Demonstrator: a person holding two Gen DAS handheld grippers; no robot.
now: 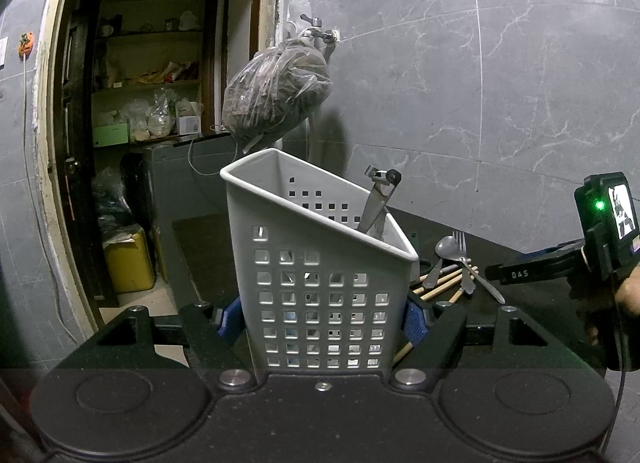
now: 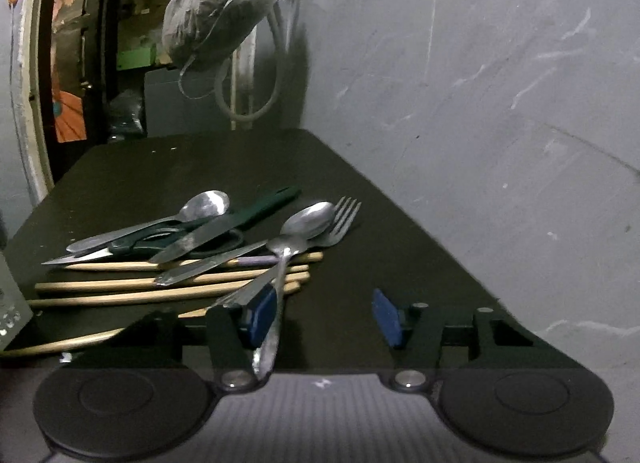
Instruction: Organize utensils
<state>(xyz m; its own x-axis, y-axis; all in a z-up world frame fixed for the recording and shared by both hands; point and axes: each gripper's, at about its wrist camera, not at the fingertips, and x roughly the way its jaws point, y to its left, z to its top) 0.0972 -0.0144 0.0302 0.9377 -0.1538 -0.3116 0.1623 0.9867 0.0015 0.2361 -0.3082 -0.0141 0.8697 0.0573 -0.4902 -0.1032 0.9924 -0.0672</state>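
1. The left gripper (image 1: 324, 321), nearest the left wrist camera, is seen closed on the white perforated plastic utensil holder (image 1: 316, 263); its blue pads (image 1: 414, 323) are pressed against the holder's two side walls near the base.
2. The holder is kept upright over the black table (image 1: 532, 295). A steel peeler-like tool (image 1: 378, 199) is leaned inside it, with its head above the sloping rim.
3. Just to the right of the holder, a small heap of loose cutlery is laid on the table, and the right gripper (image 1: 516, 273) is seen beyond it, carried by a hand (image 1: 628, 295).
4. In the right wrist view, the right gripper (image 2: 324, 317) is shown partly open. The handle of a steel spoon (image 2: 280, 275) lies between the fingers, right beside the left blue pad (image 2: 260, 315); the right pad is well clear of it, so nothing is clamped. This view is blurred.
5. Beyond the fingers, the heap is made up of pale wooden chopsticks (image 2: 160, 285), a steel fork (image 2: 340, 219), a second steel spoon (image 2: 316, 217), a third spoon (image 2: 204, 205), a table knife (image 2: 192, 241) and dark green-handled scissors (image 2: 168, 241), all overlapping.
6. A clear plastic bag with dark contents (image 1: 278, 93) is hung from a tap on the grey marbled wall (image 1: 480, 83).
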